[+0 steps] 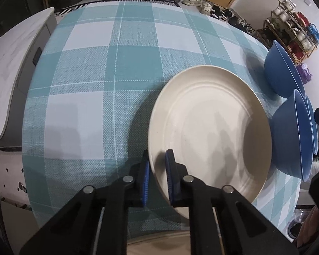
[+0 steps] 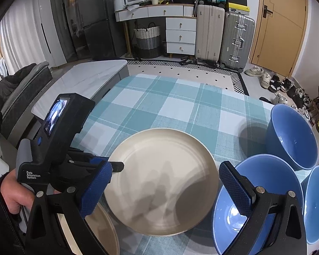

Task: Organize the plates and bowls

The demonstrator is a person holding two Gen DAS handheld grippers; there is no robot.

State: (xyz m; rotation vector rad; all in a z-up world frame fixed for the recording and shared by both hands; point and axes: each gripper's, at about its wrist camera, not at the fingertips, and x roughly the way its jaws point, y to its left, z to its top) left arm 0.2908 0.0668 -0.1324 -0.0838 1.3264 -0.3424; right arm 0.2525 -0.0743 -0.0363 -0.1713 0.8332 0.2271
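Left gripper (image 1: 157,180) pinched onto the near rim of the round cream ceramic plate (image 1: 210,125), one blue pad (image 1: 146,182) under the lip and one above. Rim grip judged the only purchase on so flat a dish lying on the teal-and-white checked table (image 1: 108,68). Second cream plate (image 2: 104,231) just beside at the near edge, likely the stacking target. Right gripper (image 2: 165,189) spread wide and empty, hovering between plate and three glossy blue bowls (image 2: 263,199), probably waiting to nest them.
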